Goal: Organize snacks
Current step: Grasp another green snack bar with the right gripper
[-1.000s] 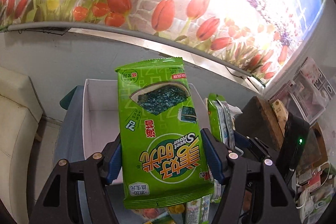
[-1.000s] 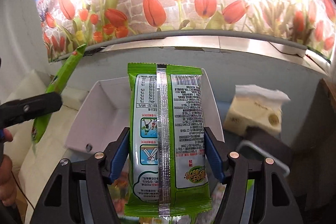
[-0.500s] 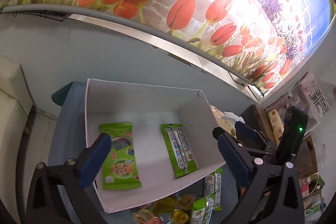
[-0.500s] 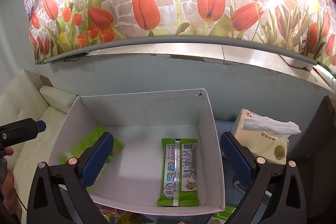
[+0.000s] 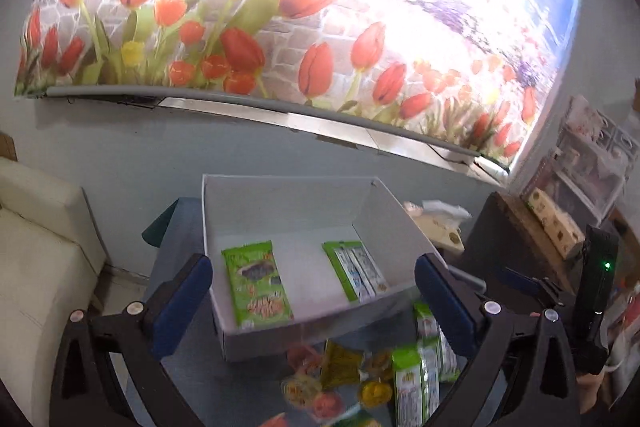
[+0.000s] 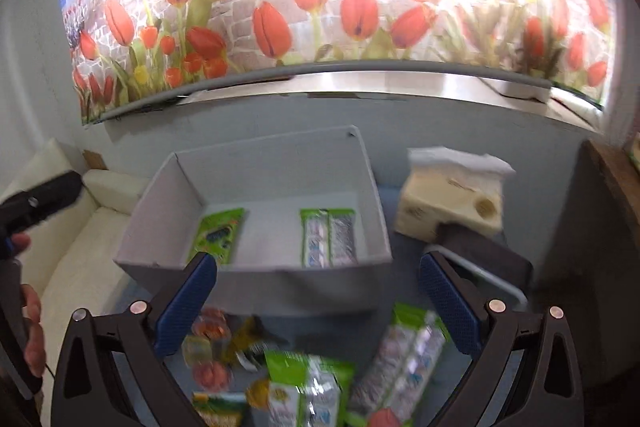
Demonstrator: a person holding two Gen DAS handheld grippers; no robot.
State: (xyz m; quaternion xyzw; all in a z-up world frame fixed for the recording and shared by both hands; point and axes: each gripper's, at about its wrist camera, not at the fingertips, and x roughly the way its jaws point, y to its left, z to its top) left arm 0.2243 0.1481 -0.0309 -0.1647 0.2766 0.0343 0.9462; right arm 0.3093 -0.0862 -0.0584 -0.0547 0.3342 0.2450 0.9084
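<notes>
Both green snack packs now lie flat in the white box: seaweed pack by its left wall, second pack by its right, well apart. Left hand-held gripper and right hand-held gripper spread wide, empty, pulled back vs. 1 s ago. Loose snacks remain at tabletop near edge; next pick likely there.

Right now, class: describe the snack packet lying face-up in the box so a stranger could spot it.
Find the white cardboard box under the tulip mural. Two green packets lie inside; take the left-hand packet, showing its printed front with a dark seaweed picture, whereas the right-hand packet shows its silvery back seam.
</notes>
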